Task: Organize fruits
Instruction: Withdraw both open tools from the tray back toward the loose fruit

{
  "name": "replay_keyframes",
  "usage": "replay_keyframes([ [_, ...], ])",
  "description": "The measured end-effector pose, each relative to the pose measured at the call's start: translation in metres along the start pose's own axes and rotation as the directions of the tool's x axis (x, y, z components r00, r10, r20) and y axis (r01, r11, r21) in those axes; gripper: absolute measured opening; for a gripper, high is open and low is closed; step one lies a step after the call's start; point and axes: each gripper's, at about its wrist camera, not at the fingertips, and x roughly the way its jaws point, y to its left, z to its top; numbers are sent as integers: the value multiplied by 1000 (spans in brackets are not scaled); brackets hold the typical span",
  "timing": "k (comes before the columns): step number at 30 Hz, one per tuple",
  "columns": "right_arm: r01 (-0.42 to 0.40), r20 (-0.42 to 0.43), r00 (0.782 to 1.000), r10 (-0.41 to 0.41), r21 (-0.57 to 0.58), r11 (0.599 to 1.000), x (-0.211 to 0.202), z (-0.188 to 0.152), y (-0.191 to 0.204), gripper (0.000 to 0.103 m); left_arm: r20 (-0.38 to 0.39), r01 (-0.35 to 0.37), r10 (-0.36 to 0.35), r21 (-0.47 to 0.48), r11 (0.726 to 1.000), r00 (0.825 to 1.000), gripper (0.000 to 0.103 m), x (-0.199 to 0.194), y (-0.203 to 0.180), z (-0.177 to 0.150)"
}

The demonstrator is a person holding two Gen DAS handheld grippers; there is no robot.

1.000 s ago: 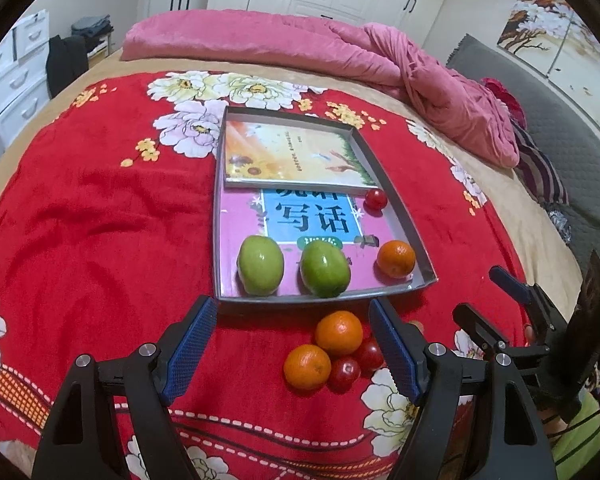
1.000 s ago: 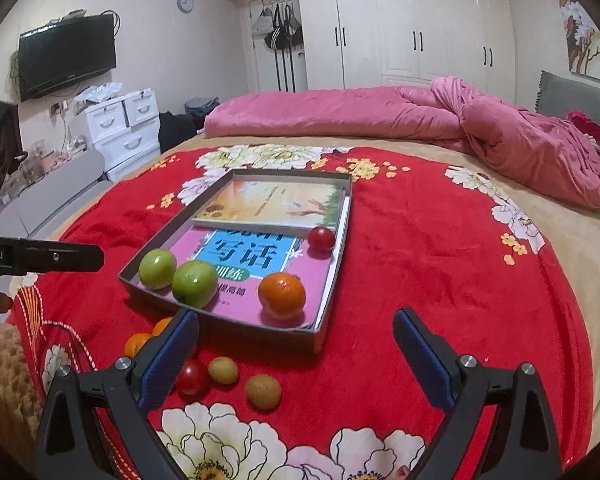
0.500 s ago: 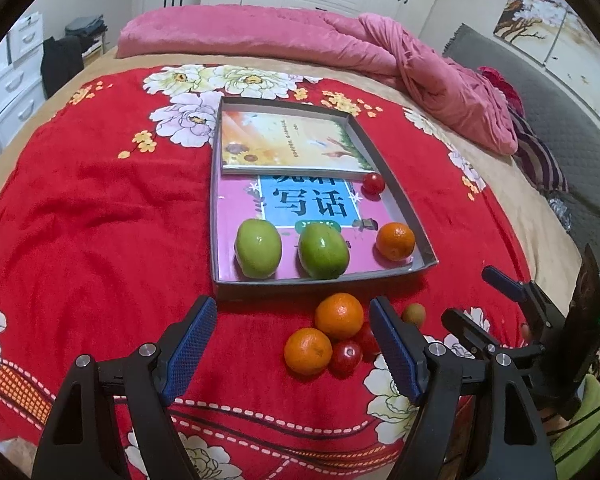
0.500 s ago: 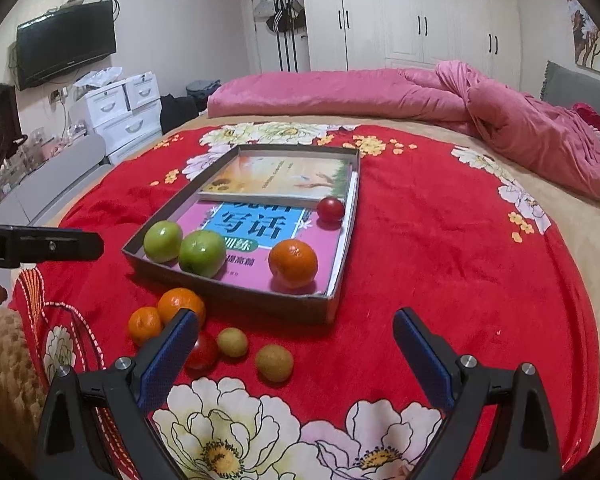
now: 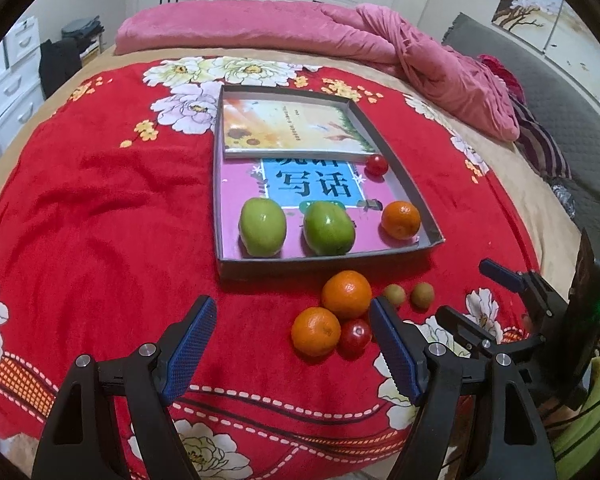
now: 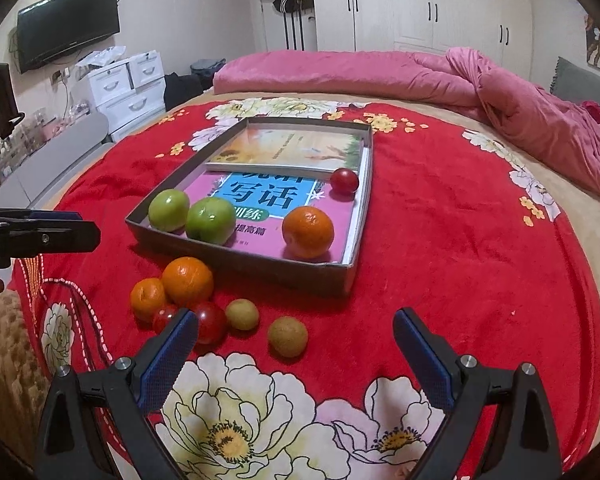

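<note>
A grey shallow box (image 5: 328,258) (image 6: 236,258) lies on the red flowered blanket. It holds two books, two green apples (image 5: 263,227) (image 5: 328,228), an orange (image 5: 401,219) and a cherry tomato (image 5: 376,165). In front of it on the blanket lie two oranges (image 5: 346,294) (image 5: 316,331), red cherry tomatoes (image 5: 355,336) and two small tan-green fruits (image 6: 287,336) (image 6: 242,314). My left gripper (image 5: 294,340) is open and empty, just left of the loose oranges. My right gripper (image 6: 296,350) is open and empty, with the nearer tan fruit between its fingers' line.
A pink quilt (image 5: 340,36) is bunched along the far side of the bed. White drawers (image 6: 128,84) and a wall TV (image 6: 68,24) stand to the left. The right gripper also shows in the left wrist view (image 5: 488,292), low right.
Both grippers have pulled back and risen a little from the box, so the loose fruits show more fully. Both stay open; no fruit has moved.
</note>
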Motion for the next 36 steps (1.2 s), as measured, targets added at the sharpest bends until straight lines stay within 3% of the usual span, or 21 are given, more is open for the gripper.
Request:
replay_keyframes([
  [12, 19, -48, 999, -19, -1, 1000, 12, -4, -2, 98, -80, 14, -14, 0, 1000, 997, 80, 20, 2, -14],
  [30, 28, -81, 996, -28, 1, 1000, 19, -6, -4, 98, -176, -7, 23, 89, 996, 984, 80, 46, -9, -30],
  [36, 27, -87, 996, -26, 7, 1000, 21, -6, -4, 98, -186, -9, 21, 66, 998, 982, 80, 57, -6, -34],
])
